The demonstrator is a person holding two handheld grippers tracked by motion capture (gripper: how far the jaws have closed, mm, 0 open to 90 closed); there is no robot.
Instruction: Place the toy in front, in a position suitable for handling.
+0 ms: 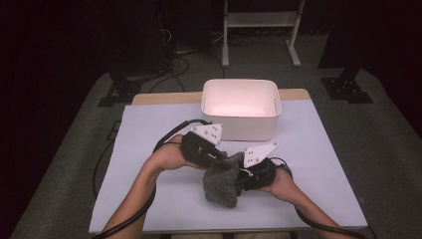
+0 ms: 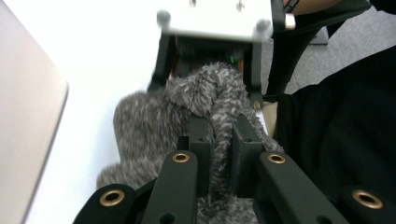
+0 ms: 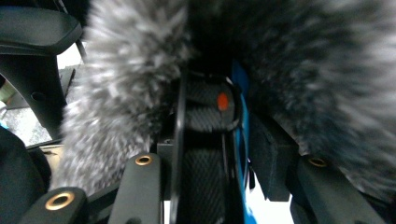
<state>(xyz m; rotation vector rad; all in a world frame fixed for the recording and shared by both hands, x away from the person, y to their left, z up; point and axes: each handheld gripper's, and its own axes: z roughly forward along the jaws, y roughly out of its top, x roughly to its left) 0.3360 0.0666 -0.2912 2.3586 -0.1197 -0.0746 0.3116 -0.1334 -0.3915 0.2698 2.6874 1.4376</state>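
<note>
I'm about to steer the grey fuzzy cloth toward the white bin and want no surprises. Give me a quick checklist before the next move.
1. Left tool grips the grey fuzzy cloth: ok, jaws pinch a fold.
2. Right tool grips the cloth: cannot tell; fuzz crowds its jaws.
3. Cloth off the table: not ok, its lower end looks to rest there.
4. White bin upright, with room inside: ok.
5. Path from cloth to bin free: ok, bare table between.
</note>
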